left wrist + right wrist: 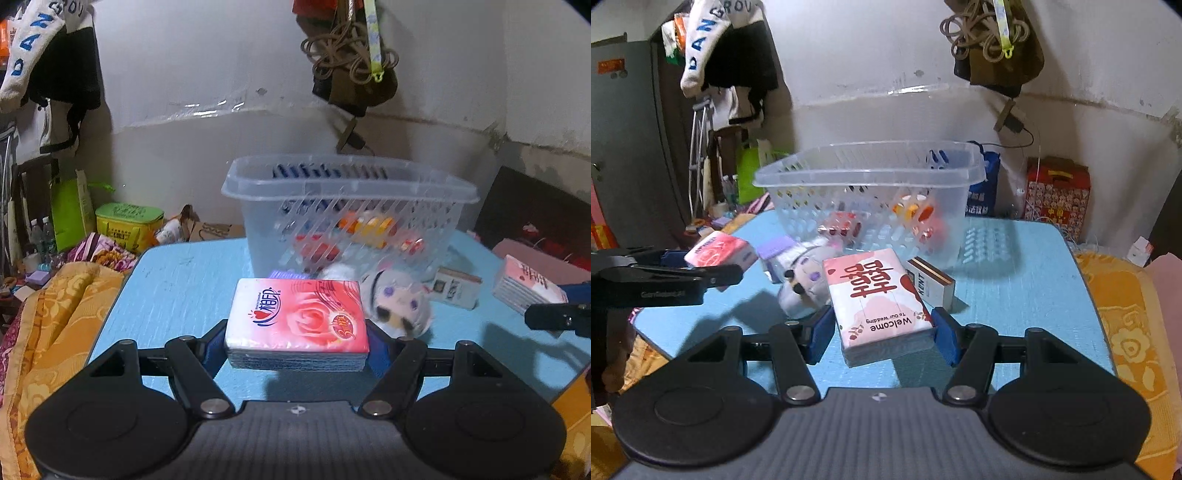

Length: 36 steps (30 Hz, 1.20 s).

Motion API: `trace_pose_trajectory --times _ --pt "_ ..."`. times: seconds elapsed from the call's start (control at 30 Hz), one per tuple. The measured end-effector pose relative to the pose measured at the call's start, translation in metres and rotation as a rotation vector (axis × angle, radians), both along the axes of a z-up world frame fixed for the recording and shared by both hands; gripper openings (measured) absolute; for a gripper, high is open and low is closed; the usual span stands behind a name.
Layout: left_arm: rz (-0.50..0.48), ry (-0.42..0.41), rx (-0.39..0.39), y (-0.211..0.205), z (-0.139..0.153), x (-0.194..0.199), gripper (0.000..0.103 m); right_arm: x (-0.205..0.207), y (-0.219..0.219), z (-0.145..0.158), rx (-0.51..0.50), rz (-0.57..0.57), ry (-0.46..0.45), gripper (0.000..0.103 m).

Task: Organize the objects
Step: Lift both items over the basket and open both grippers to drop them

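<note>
My left gripper (297, 349) is shut on a red rose-print tissue pack (297, 314) and holds it above the blue table (177, 280), in front of the clear plastic basket (347, 184). It also shows in the right wrist view (718, 254). My right gripper (882, 332) is shut on a pink "Welcome" tissue pack (877, 295), seen from the left wrist view at the right (528, 284). The basket (868, 173) holds small red and orange items. A grey plush toy (400, 304) (805, 284) lies on the table before the basket.
A KENT cigarette box (932, 282) (456, 288) lies right of the plush. A small purple block (775, 247) lies near the basket. An orange quilt (62, 325) borders the table's left side. Bags hang on the wall (351, 70). A red gift box (1056, 192) stands behind.
</note>
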<state>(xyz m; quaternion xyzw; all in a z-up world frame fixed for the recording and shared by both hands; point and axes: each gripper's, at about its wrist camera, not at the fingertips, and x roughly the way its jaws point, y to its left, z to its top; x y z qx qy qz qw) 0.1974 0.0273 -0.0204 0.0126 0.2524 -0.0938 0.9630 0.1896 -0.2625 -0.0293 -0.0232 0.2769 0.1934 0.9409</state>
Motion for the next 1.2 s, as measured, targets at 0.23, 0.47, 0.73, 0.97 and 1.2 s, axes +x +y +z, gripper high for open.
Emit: trace_pose_trajectory --times 0.23,0.47,0.73,0.97,1.2 --pt "-0.034 -0.055 0.001 -0.017 0.022 -0.020 0.076 -0.006 -0.005 0.002 0.021 0.005 -0.010 0.061" --pt "-0.054 -0.078 -0.010 -0.030 0.036 -0.032 0.076 -0.005 -0.011 0.002 0.042 -0.001 -0.020 0.061" --pt "-0.063 -0.105 -0.021 -0.039 0.042 -0.037 0.076 -0.008 -0.023 0.007 0.074 -0.020 -0.060 0.061" --pt "-0.068 -0.124 -0.001 -0.044 0.039 -0.036 0.076 -0.007 -0.031 0.006 0.077 -0.024 -0.097 0.061" --pt "-0.046 -0.145 -0.069 -0.035 0.053 -0.023 0.076 0.012 -0.027 0.035 0.100 -0.018 -0.191 0.061"
